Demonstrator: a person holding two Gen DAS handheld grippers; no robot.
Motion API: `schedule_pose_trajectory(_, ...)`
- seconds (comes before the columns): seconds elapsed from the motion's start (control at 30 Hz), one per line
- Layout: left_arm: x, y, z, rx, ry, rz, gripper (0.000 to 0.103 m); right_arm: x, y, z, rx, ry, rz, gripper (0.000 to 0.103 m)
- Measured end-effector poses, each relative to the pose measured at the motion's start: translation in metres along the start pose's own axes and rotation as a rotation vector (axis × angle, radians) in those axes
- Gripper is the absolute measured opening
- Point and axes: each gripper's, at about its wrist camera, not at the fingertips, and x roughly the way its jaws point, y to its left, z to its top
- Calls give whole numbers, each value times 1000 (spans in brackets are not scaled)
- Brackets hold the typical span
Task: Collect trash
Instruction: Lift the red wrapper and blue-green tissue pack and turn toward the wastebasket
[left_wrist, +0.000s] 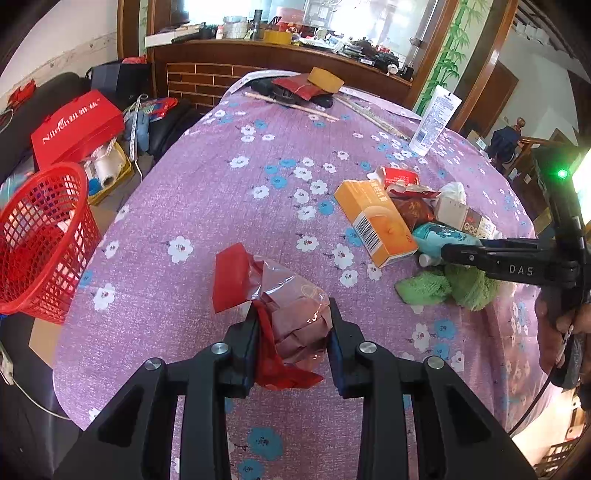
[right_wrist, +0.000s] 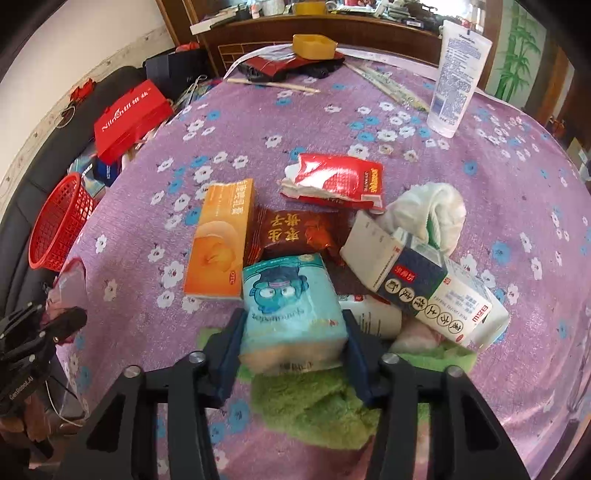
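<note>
Left gripper (left_wrist: 291, 328) fingers pinch a crinkly red cellophane wrapper (left_wrist: 280, 306) right of the red mesh basket (left_wrist: 44, 236), right gripper (right_wrist: 293, 345) fingers squeeze a soft blue tissue pack (right_wrist: 291, 306) on the flowery purple surface (left_wrist: 229, 206).

We've got a round table under a purple flowered cloth (right_wrist: 258, 122), with an orange carton (right_wrist: 218, 240), torn red packet (right_wrist: 332, 181), fuzzy green cloth (right_wrist: 317, 406) and upright white tube (right_wrist: 456, 77) on it.
</note>
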Motion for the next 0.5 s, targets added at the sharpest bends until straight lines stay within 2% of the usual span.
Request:
schedule_pose_trajectory(0.1, -5, -4, 1, 15, -17, 4, 30, -17, 3, -10, 33, -53, 2, 40)
schedule_pose_trajectory(0.2, -10, -10, 2, 21, -34, -7, 30, -44, 12, -26, 57, -154, 33, 40)
schedule_pose_trajectory(0.3, -13, -20, 3, 42, -53, -10, 30, -65, 24, -45, 78, -236, 18, 39)
schedule_pose_trajectory(0.5, -17, -39, 6, 105, -92, 28, 30, -75, 44, -75, 114, -283, 18, 40)
